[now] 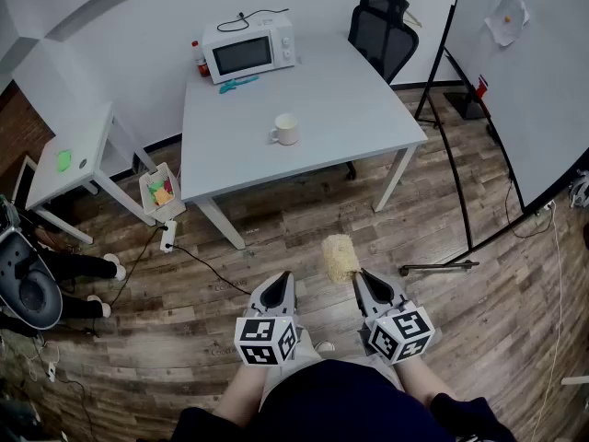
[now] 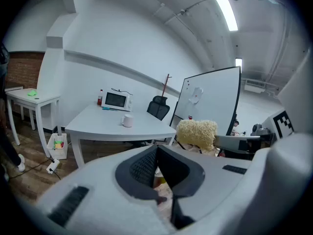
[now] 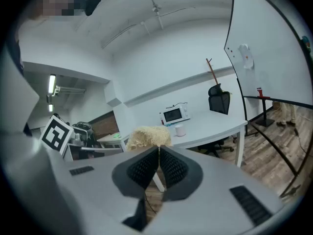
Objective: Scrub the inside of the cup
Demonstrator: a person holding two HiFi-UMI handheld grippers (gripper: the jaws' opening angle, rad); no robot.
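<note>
Yellow scrubber (image 3: 145,137) in right claw (image 3: 159,149), grip plain only in right gripper view

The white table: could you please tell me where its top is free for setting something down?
Free: the near strip before the cup and the right half toward the office chair. Crowded: the far left corner, with microwave, red bottle and teal tool.

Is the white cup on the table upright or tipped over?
Upright: the white handled cup stands on its base on the pale grey table, rim up, handle sideways.
</note>
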